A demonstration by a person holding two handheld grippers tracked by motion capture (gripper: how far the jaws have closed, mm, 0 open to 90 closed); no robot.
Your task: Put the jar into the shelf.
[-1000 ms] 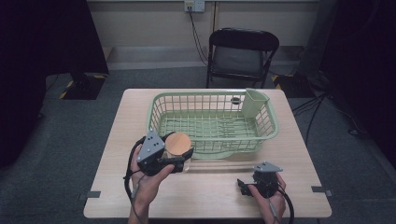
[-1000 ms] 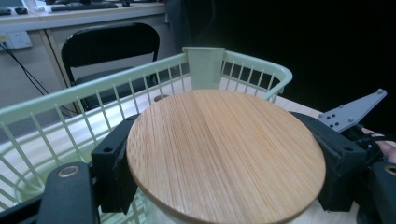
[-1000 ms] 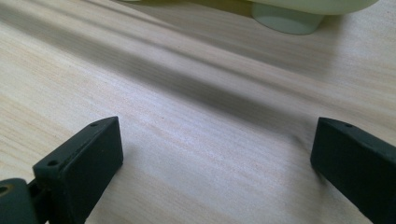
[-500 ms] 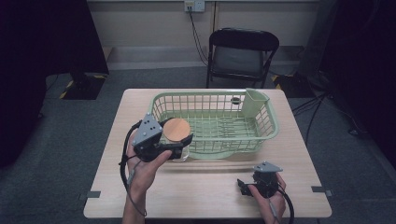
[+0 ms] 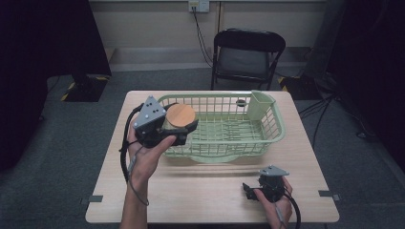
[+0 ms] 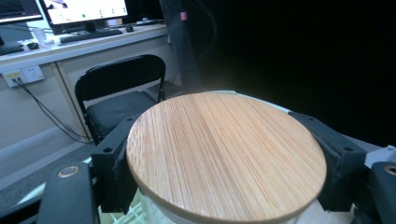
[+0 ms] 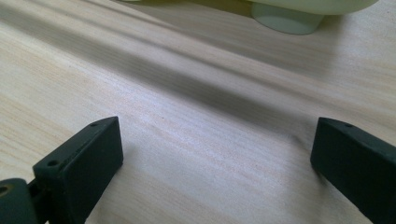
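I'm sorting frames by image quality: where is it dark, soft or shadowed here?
High view: evenly lit table, black curtains at both sides. Left gripper view: the wooden lid in the left gripper is sharp, the right background is nearly black. Right gripper view: dark shadow bands cross the tabletop, and the jaws of the right gripper look soft.

A black folding metal chair (image 5: 247, 57) stands behind the pale wooden tabletop (image 5: 205, 191). A white wall socket (image 5: 199, 5) with a black cable sits above it.

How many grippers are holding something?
1. The left gripper clamps a wooden-lidded jar over the green dish rack; the right gripper rests open on the table.
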